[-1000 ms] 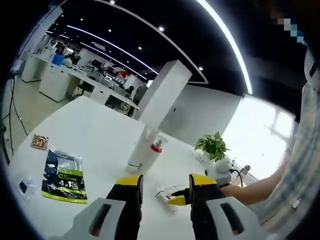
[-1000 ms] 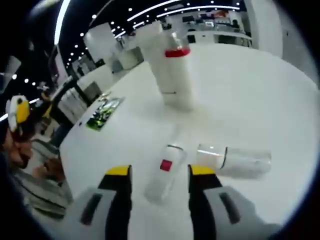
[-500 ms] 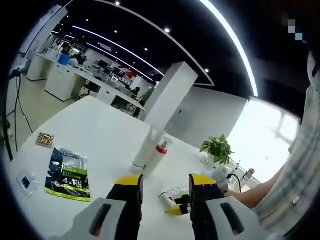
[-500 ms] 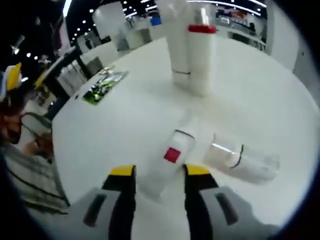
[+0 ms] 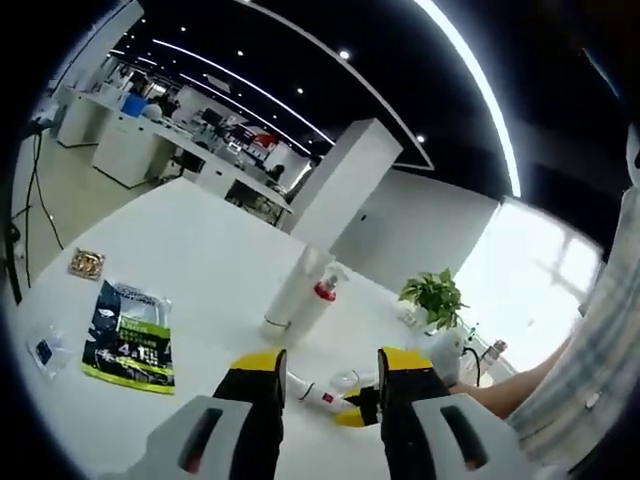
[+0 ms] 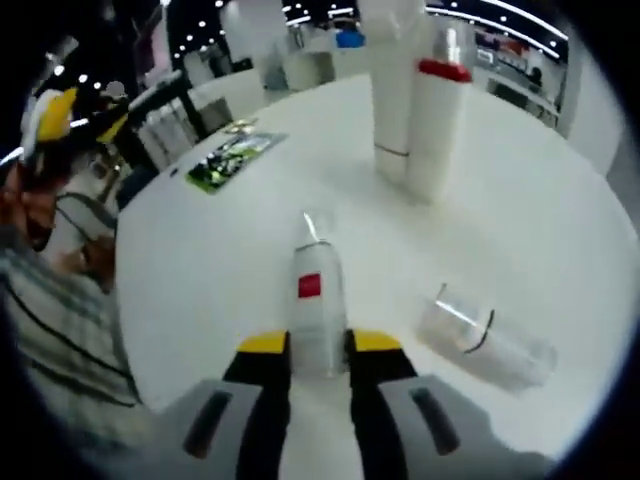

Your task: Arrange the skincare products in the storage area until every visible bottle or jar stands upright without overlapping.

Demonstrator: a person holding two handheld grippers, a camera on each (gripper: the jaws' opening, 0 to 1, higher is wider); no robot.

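Note:
A small clear bottle with a red label (image 6: pixel 312 305) lies lengthwise between the jaws of my right gripper (image 6: pixel 318 345), which is shut on it. To its right a clear bottle (image 6: pixel 486 337) lies on its side on the white table (image 6: pixel 200 260). Farther off, a tall white bottle (image 6: pixel 393 95) and a red-capped bottle (image 6: pixel 436 128) stand upright, touching. My left gripper (image 5: pixel 331 363) is open, with nothing between its fingers. Beyond it I see the red-label bottle (image 5: pixel 312 392) and both upright bottles (image 5: pixel 297 292).
A green and black packet (image 5: pixel 127 335) lies at the left of the table, with a small snack pack (image 5: pixel 87 263) and a clear sachet (image 5: pixel 45 351) near it. A potted plant (image 5: pixel 432 295) stands at the far right. A person's checked sleeve (image 6: pixel 60 330) is at the left.
My right jaws have closed on the red-label bottle, which now points straight ahead between them. The left gripper view has drifted slightly; its jaws stay open.

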